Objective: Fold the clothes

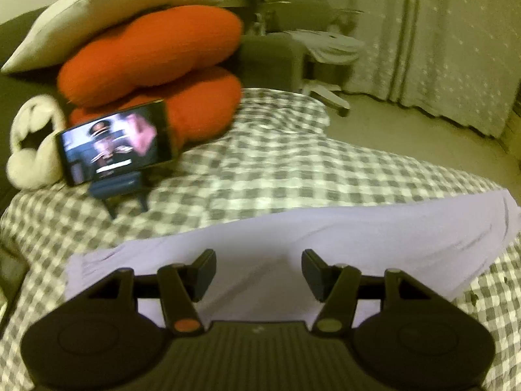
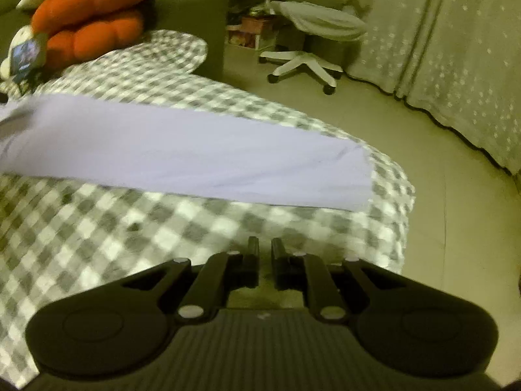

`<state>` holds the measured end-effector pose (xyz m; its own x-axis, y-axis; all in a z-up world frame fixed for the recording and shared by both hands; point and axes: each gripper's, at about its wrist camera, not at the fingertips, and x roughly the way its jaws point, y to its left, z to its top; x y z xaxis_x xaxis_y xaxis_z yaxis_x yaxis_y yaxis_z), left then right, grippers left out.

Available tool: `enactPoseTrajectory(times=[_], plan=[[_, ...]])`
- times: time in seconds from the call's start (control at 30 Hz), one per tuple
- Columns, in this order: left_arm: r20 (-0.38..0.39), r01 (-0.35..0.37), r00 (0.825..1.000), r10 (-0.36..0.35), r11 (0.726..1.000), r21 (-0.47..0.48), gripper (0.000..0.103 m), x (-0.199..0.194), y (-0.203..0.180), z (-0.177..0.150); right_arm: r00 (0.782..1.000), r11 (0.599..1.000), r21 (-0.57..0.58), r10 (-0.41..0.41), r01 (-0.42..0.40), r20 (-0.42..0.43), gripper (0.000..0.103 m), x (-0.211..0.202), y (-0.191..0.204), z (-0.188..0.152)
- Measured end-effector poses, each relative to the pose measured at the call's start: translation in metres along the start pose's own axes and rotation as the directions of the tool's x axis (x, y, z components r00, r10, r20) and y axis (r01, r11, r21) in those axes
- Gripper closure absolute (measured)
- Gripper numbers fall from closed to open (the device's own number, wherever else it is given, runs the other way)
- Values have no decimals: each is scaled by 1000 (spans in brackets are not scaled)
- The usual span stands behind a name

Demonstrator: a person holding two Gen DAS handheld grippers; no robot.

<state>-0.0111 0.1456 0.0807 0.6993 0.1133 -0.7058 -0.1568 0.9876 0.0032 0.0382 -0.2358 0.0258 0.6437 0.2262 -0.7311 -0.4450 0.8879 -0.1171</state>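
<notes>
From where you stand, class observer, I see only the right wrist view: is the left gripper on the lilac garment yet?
Observer: The left gripper hangs over the near part of the lilac garment, jaws wide apart, nothing between them.
Operator: My view blurs the small screen by the orange cushions. What is it?
Observer: A phone, propped on a dark blue stand on the checked bedcover, playing a video.
Operator: Anything beside it that I miss?
Observer: A white plush toy sits left of the phone, against the orange cushions.
Operator: And my own gripper?
Observer: The right gripper has its fingers nearly together, empty, over the bedcover, short of the garment.
</notes>
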Motion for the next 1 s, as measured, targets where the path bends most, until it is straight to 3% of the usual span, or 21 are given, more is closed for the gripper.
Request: enactPoseTrajectory(times=[0.13,0.27,0.37,0.47,0.57,0.63,0.77,0.83,1.0], plan=[[-3,0,1000,0,998,-63,43,-7,23,-1,999,995,-99,31,-32,-12,90,-9,35,6],[0,-17,1000,17,994,-104,43,-18,46,-8,991,971,-203,132,-126,15,90,-24,77,15],[6,-40,999,41,991,-128,43,-24,67,-13,978,951,-239,207,-195,27,82,-30,108,23],[-18,-80,997,78,976,-202,43,-22,98,-21,975,941,-265,222,-209,19,79,-31,132,32],[-76,-178,984,162,939,-296,43,-14,132,-37,974,933,-288,227,-214,13,78,-33,153,41],[-150,-238,969,195,897,-373,43,-7,157,-50,973,928,-303,231,-217,9,74,-34,167,47],[-246,-279,954,170,802,-528,44,5,208,-73,972,916,-334,233,-223,-11,74,-32,197,57],[-214,-223,970,114,762,-608,43,3,224,-75,971,908,-351,238,-230,-20,74,-27,209,57],[-199,-163,979,44,756,-634,42,14,226,-73,967,886,-393,251,-247,-42,72,-16,238,59]])
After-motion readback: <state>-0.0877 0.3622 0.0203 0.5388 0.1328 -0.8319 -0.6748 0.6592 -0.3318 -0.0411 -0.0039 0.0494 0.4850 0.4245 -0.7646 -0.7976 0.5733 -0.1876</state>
